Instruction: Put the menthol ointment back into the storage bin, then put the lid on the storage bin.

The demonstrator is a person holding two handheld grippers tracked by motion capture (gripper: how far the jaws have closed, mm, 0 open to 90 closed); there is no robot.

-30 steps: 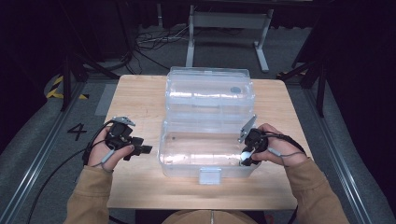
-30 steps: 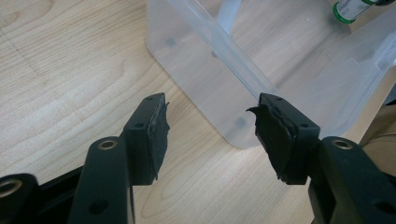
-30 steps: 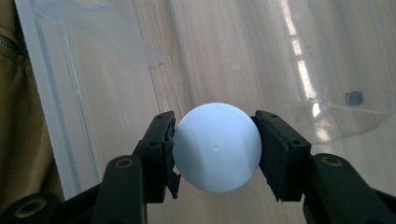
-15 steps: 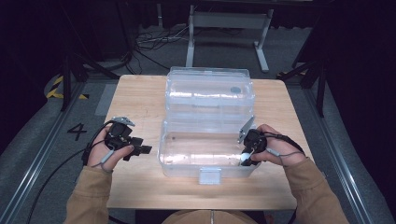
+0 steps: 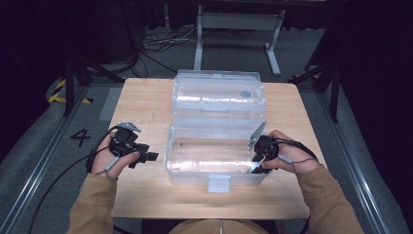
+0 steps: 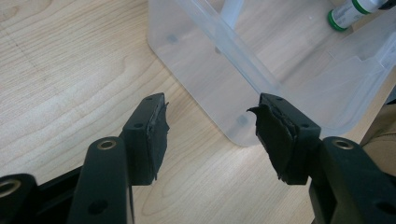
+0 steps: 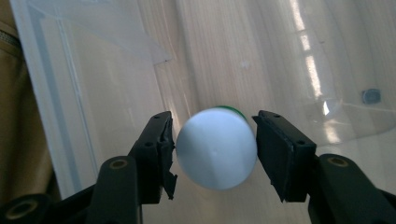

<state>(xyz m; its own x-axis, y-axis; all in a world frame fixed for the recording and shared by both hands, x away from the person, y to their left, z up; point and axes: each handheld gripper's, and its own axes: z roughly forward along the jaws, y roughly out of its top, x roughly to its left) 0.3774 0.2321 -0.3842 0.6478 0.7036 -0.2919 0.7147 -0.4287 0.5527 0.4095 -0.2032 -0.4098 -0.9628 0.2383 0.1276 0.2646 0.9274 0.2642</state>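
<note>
Now the right gripper, down inside the open clear plastic box at its right end, has just been spreading its jaws around a white bottle with a green band; a sliver of gap shows, so I'd call this the release. Next it should lift straight out (without nudging the bottle). Beside the box, the left gripper hangs wide and empty.
</note>
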